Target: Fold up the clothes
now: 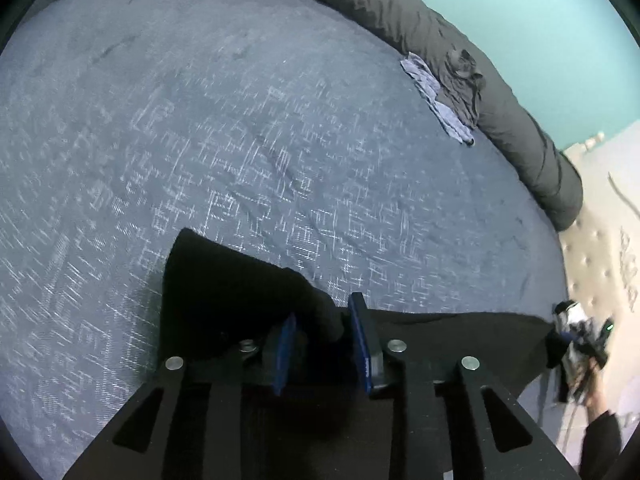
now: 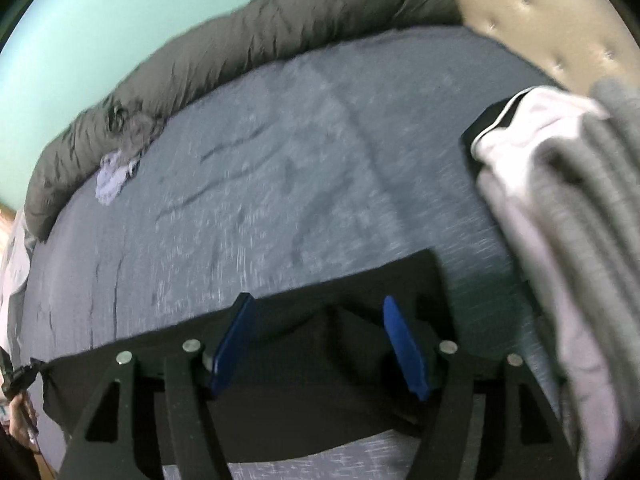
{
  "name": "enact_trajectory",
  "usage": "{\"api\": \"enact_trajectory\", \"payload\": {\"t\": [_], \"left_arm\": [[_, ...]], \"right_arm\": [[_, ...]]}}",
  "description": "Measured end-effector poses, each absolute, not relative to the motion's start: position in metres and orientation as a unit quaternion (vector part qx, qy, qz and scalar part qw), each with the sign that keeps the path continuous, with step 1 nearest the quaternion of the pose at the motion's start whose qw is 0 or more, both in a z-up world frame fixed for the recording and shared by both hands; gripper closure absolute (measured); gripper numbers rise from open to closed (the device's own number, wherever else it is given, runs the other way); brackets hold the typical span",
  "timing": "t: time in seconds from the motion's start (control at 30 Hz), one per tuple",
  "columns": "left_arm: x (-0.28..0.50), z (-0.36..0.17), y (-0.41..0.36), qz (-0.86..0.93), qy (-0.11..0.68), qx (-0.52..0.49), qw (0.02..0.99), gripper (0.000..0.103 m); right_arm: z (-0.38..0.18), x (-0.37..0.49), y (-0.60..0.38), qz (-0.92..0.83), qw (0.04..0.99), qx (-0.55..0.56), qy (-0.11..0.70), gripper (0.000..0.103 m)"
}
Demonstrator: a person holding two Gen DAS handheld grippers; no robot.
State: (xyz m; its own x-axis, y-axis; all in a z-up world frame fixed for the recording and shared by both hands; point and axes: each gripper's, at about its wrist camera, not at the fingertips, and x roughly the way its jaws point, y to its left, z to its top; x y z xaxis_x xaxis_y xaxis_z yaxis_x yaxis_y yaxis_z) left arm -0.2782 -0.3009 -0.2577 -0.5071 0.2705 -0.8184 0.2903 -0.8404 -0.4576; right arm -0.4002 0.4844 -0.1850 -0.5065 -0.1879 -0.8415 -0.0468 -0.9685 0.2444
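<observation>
A black garment [image 1: 240, 292] stretches over the blue-grey bedspread [image 1: 240, 140] between my two grippers. In the left wrist view my left gripper [image 1: 325, 350] has its blue pads close together, shut on a bunched part of the black cloth. The cloth's top edge runs right to my right gripper [image 1: 576, 340], which a hand holds. In the right wrist view my right gripper [image 2: 320, 346] has its fingers wide apart, with the black garment [image 2: 332, 400] spread between and under them. Its far corner [image 2: 430, 258] lies past the fingertips. My left gripper [image 2: 18, 376] shows small at the cloth's left end.
A rolled dark grey duvet [image 1: 460, 52] lines the bed's far edge, with a crumpled light blue garment [image 1: 436, 96] beside it. A stack of white and grey clothes [image 2: 560, 220] sits at the right, before the tufted beige headboard [image 2: 540, 12]. A teal wall is behind.
</observation>
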Motion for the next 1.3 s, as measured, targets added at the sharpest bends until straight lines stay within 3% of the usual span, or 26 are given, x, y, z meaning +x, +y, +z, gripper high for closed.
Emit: {"api": "enact_trajectory", "payload": {"t": [0.03,0.13,0.43,0.47,0.53,0.77,1.07,1.17,1.2,1.3], "left_arm": [[-0.279,-0.257,-0.301,-0.819,0.289,0.496,0.003,0.072],[-0.28,-0.253,-0.302,-0.813,0.303,0.498,-0.001,0.049],[-0.267,-0.231,-0.309,-0.832,0.248,0.496,0.027,0.048],[-0.265,-0.228,-0.308,-0.837,0.239,0.492,0.026,0.048],[-0.261,-0.226,-0.303,-0.844,0.222,0.487,0.02,0.048],[-0.263,-0.251,-0.277,-0.844,0.16,0.511,0.001,0.048],[-0.268,-0.281,-0.281,-0.842,0.162,0.515,0.01,0.048],[-0.267,-0.28,-0.28,-0.844,0.157,0.513,0.006,0.048],[-0.267,-0.28,-0.279,-0.844,0.156,0.513,0.006,0.048],[-0.266,-0.281,-0.279,-0.844,0.159,0.512,0.009,0.048]], "right_arm": [[-0.183,-0.397,0.485,-0.861,0.045,0.493,-0.113,0.035],[-0.183,-0.386,0.484,-0.868,0.046,0.488,-0.084,0.035],[-0.209,-0.383,0.484,-0.871,0.029,0.487,-0.058,0.036],[-0.212,-0.384,0.484,-0.871,0.027,0.488,-0.056,0.04],[-0.219,-0.386,0.483,-0.87,0.024,0.49,-0.051,0.067],[-0.241,-0.394,0.481,-0.867,0.011,0.496,-0.034,0.067],[-0.259,-0.415,0.502,-0.869,-0.051,0.492,-0.014,0.068],[-0.244,-0.408,0.51,-0.89,-0.044,0.452,-0.031,0.056],[-0.241,-0.407,0.511,-0.893,-0.041,0.447,-0.032,0.043],[-0.245,-0.41,0.508,-0.886,-0.026,0.463,-0.012,0.04]]}}
